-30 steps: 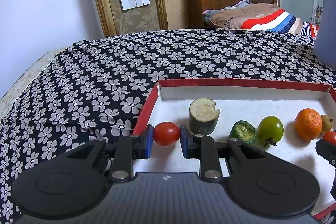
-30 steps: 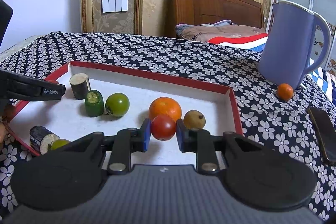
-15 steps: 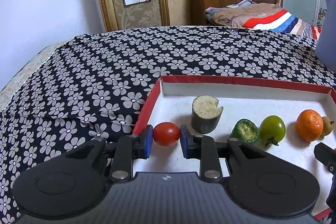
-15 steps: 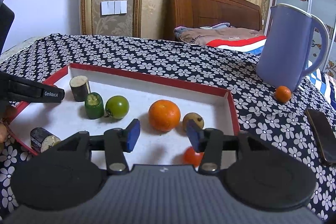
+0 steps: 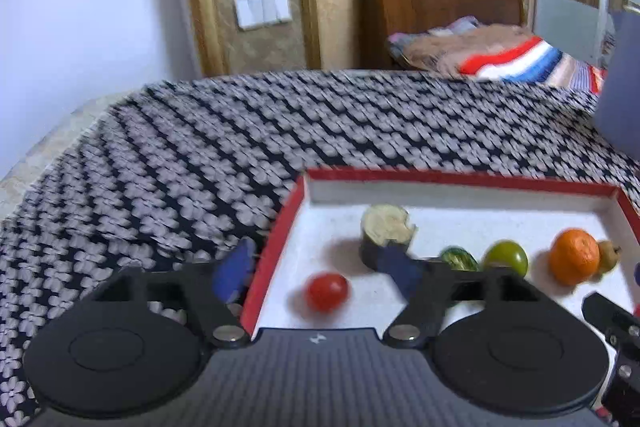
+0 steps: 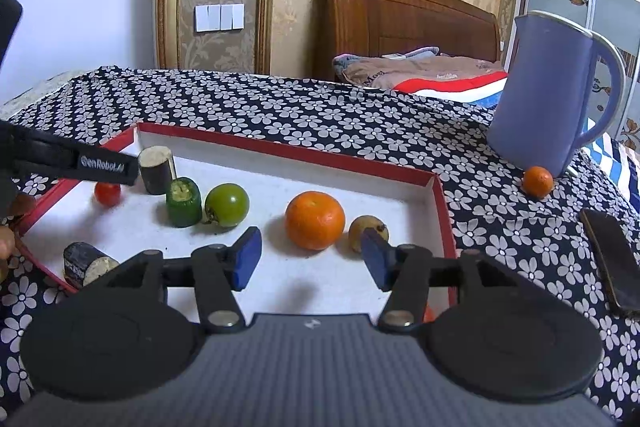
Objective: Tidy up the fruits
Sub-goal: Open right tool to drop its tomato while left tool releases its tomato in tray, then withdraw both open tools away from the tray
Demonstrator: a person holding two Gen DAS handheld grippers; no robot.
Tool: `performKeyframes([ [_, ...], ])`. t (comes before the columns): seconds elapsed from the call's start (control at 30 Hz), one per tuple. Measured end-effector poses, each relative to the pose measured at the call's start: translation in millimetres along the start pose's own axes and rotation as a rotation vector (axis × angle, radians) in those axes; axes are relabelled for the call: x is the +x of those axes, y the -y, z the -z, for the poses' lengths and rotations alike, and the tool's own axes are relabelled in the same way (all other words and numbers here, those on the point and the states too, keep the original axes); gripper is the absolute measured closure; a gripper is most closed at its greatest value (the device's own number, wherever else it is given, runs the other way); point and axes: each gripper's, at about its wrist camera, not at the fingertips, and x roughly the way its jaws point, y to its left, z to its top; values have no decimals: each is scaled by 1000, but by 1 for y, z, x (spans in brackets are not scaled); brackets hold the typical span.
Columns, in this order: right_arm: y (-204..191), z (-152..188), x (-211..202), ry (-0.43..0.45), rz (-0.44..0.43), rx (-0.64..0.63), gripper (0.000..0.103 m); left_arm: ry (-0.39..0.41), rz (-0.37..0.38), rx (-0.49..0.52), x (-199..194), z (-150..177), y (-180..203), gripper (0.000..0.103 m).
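A red-rimmed white tray [image 5: 460,177] [image 6: 280,151] lies on the flowered cloth. My left gripper [image 5: 320,267] is opening, and a red tomato [image 5: 327,291] [image 6: 107,193] lies loose on the tray floor between its jaws. In the tray sit an orange [image 6: 315,220], a green tomato [image 6: 227,205], a green cut piece [image 6: 183,202], a small brown fruit [image 6: 368,233] and two dark cut cylinders [image 6: 157,169]. My right gripper [image 6: 311,259] is opening over the tray's near edge with nothing between its jaws. A second red tomato [image 6: 428,313] peeks from behind its right finger.
A blue jug [image 6: 548,99] stands at the right on the cloth, with a small orange [image 6: 537,181] at its foot. A dark phone [image 6: 612,263] lies near the right edge. A bed with a wooden headboard [image 6: 400,15] is behind the table.
The left gripper let go of its red tomato, which now lies on the tray. The right gripper opened earlier, and its tomato dropped and slid behind the right finger.
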Motion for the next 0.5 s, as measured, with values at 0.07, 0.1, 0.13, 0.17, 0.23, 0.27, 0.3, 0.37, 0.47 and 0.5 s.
performKeyframes([
  [0.07,0,0,-2,2,-1,2,50,44,-36,37,-9,-1,4,22],
  [0.1,0,0,-2,3,-1,2,49,53,-40,44,-12,-2,5,22],
  [0.13,1,0,-3,4,-1,3,47,58,-39,47,-16,-3,5,22],
  [0.17,1,0,-3,7,0,4,46,61,-34,45,-19,-4,5,22],
  [0.23,1,0,-5,9,-1,5,46,69,-23,44,-26,-4,4,22],
  [0.27,1,0,-6,11,-2,7,46,71,-24,45,-28,-4,4,22],
  [0.3,1,0,-8,13,-3,7,46,73,-24,46,-31,-3,4,22],
  [0.37,1,1,-10,17,-3,8,44,76,-15,45,-36,-1,4,22],
  [0.47,1,0,-13,23,0,9,42,69,-4,42,-41,2,4,22],
  [0.5,1,1,-14,24,-1,9,42,67,-2,41,-42,2,4,22],
])
